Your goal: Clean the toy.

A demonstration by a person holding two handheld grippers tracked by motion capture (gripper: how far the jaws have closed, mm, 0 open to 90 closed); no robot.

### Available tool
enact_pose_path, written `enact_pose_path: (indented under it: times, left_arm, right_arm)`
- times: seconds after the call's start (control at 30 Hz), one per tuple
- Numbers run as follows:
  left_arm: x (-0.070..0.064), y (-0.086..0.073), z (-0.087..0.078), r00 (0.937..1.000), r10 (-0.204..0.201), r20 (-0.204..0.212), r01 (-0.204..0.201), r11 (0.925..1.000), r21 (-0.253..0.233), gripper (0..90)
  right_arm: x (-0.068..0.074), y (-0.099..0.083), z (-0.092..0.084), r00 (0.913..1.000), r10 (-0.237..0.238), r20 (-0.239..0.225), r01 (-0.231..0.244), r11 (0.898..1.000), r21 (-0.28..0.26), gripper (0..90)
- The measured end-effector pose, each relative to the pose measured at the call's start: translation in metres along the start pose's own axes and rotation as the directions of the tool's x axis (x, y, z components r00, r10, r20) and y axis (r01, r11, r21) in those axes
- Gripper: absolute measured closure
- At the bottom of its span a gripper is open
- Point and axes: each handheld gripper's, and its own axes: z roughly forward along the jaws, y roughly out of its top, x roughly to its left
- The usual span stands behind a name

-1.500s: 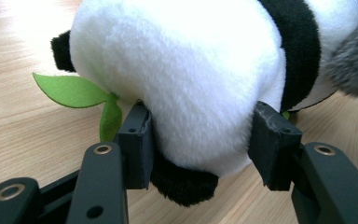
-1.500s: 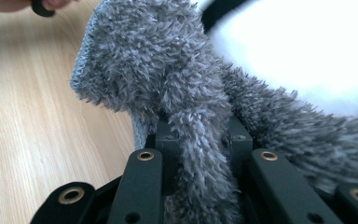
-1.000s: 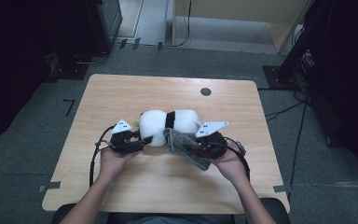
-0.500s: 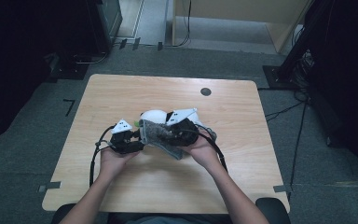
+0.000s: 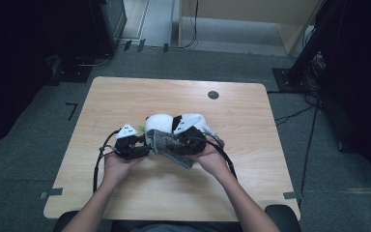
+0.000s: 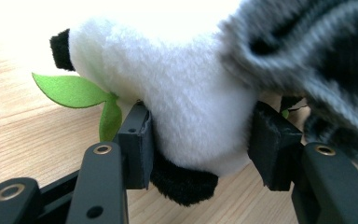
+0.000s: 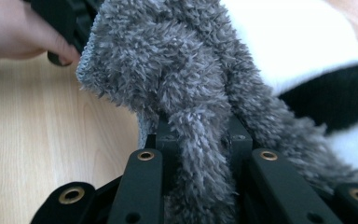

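Note:
A black-and-white panda plush (image 5: 160,123) with a green felt leaf (image 6: 70,88) lies mid-table. My left gripper (image 5: 146,149) is shut on a white part of the plush (image 6: 186,84), its pads (image 6: 137,144) pressing in from both sides. A grey fuzzy cloth (image 5: 168,143) drapes against the front of the plush. My right gripper (image 5: 181,144) is shut on a fold of that cloth (image 7: 177,65), which hangs between its jaws, midpoint (image 7: 200,140). In the left gripper view the cloth (image 6: 307,51) covers the plush at upper right. The left gripper's midpoint there is (image 6: 200,140).
The wooden table (image 5: 125,96) has a dark round grommet (image 5: 213,94) near its far edge. Cables trail from both grippers toward the person. The person's left hand (image 7: 18,32) shows in the right gripper view. Dark furniture and cables stand on the floor around the table.
My right gripper has moved left with the grey cloth, closing in on the left gripper and drawing the cloth across the plush. The left gripper has stayed in place.

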Motion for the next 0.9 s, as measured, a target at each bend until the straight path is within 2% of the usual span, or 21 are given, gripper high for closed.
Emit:
enact_pose_path:
  times: [0.23,0.47,0.6,0.77,0.9]
  left_arm:
    - [0.001,0.002,0.000,1.0000,-0.004,0.002,0.004,0.9999,0.011,47.1]
    - [0.001,0.002,0.000,1.0000,-0.008,0.004,0.008,0.9999,0.012,47.5]
    - [0.002,0.002,0.000,1.0000,-0.008,0.006,0.008,0.9999,0.009,47.4]
    - [0.002,0.001,0.000,0.9999,-0.006,0.009,0.006,1.0000,0.008,47.1]
    - [0.002,0.001,-0.001,0.9999,-0.013,0.008,0.013,0.9999,0.010,46.1]
  right_arm:
    - [0.000,-0.018,-0.014,1.0000,0.008,-0.001,-0.008,1.000,0.020,74.3]
    - [-0.006,-0.047,-0.042,0.9987,0.039,0.034,-0.039,0.999,0.009,74.2]
    - [-0.012,-0.058,-0.056,0.9963,0.067,0.054,-0.067,0.998,-0.003,74.1]
    - [-0.011,-0.063,-0.061,0.9955,0.074,0.059,-0.074,0.997,-0.001,74.2]
    - [-0.006,-0.059,-0.060,0.9977,0.054,0.042,-0.053,0.999,-0.009,74.4]
